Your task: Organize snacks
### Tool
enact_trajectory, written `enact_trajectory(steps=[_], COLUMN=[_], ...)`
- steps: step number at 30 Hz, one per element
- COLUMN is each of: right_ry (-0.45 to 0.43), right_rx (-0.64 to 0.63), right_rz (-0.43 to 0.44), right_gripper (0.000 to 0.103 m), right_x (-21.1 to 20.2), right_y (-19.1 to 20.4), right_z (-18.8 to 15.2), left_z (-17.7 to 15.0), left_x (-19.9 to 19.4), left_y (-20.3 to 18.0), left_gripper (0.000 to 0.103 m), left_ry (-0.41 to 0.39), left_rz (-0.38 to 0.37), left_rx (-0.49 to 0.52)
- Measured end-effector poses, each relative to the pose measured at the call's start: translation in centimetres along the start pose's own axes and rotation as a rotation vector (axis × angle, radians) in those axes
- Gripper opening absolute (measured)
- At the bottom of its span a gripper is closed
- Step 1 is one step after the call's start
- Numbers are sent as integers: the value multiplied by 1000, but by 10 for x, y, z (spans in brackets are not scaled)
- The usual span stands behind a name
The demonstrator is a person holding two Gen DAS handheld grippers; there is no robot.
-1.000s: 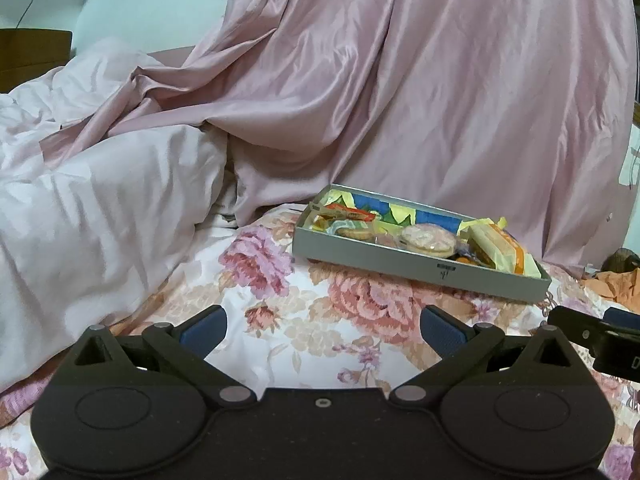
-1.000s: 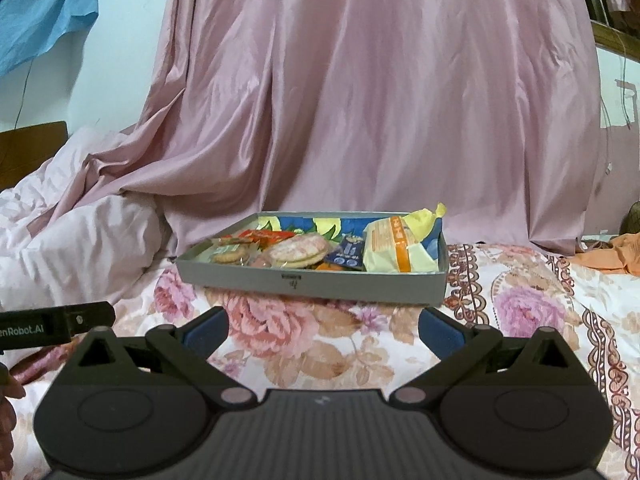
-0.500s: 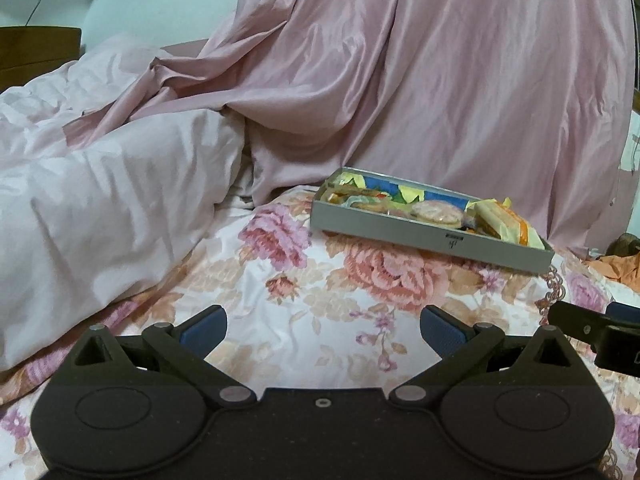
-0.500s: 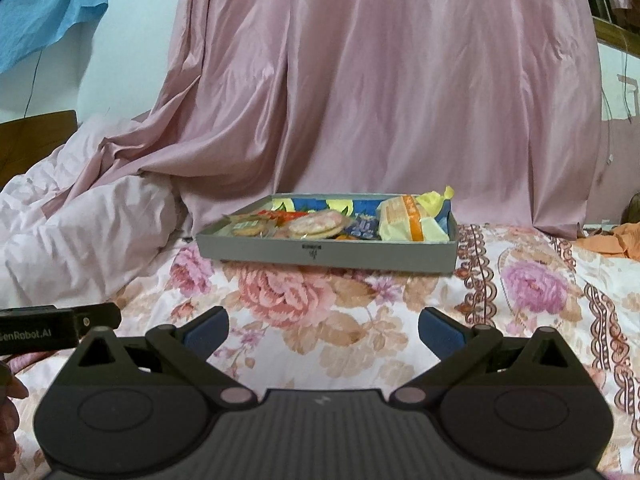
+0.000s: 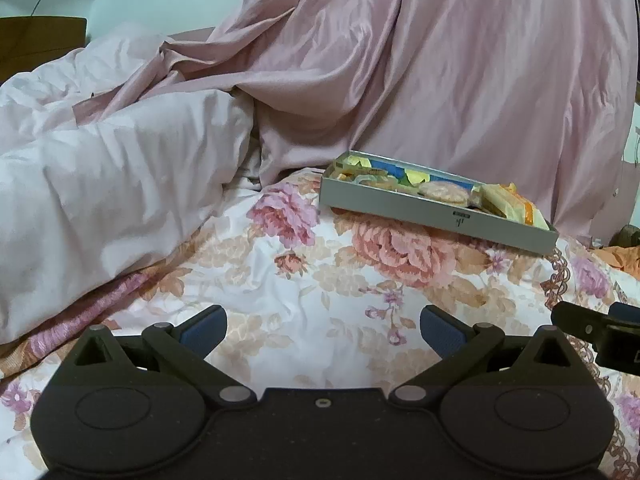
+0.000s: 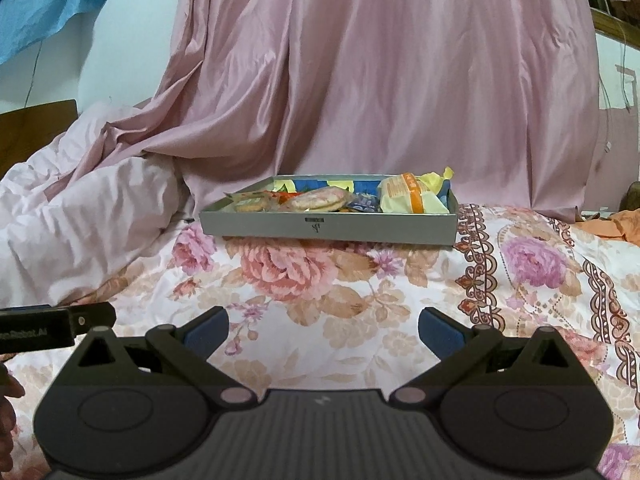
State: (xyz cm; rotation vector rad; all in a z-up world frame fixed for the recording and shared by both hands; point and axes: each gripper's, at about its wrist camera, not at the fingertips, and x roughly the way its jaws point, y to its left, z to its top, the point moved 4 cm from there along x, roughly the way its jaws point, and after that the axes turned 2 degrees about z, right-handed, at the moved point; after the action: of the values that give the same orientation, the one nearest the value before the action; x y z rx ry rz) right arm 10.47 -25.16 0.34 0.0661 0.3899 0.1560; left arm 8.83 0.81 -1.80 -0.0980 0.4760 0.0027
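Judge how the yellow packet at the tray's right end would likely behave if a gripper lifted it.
The yellow packet looks like thin crinkled film, so it would probably flex and crackle rather than stay stiff. It seems puffy, so likely light for its size. Its glossy wrap may slip between the pads; it leans on the tray wall and may flop.

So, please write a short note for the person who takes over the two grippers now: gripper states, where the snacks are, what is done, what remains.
Left gripper: open, empty, low over the floral bedspread.
Right gripper: open, empty, facing the tray.
Grey tray sits on the bedspread in front of the pink curtain, well ahead of both grippers. Snacks lie inside: round cracker pack, yellow-orange packet, smaller wrapped pieces.
Done: no snack lies outside the tray.
Left: cannot tell; maybe tidy the pile.
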Motion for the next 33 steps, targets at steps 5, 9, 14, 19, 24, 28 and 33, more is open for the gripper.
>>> enact_trajectory(steps=[5,9,14,19,24,28,33], right_ry=[10,25,43,52,54,53,54], right_rx=[-2,-1,-2,-3,-1,-1,-1], right_rz=[-14,-18,-16,-15,-16,-15,-16], right_gripper=[103,103,103,103,103,103,103], right_x=[5,9,14,16,16,16,16], right_y=[-2,-3,-2,-2,-2,-2,-3], right_z=[-5,-10,-14,-16,-16,-16,-16], left_z=[-6,-10,-12,-13,-13,-13,-13], left_x=[6,9,13,13,14,14,14], left_y=[0,-1,-1,-1,-1,-1,-1], left_gripper=[102,102,102,102,102,102,102], left_ry=[12,24,31,34,35,35,36], left_rz=[-4,-7,-7,-5,-6,-6,-6], left_rx=[12,17,18,18,20,21,21])
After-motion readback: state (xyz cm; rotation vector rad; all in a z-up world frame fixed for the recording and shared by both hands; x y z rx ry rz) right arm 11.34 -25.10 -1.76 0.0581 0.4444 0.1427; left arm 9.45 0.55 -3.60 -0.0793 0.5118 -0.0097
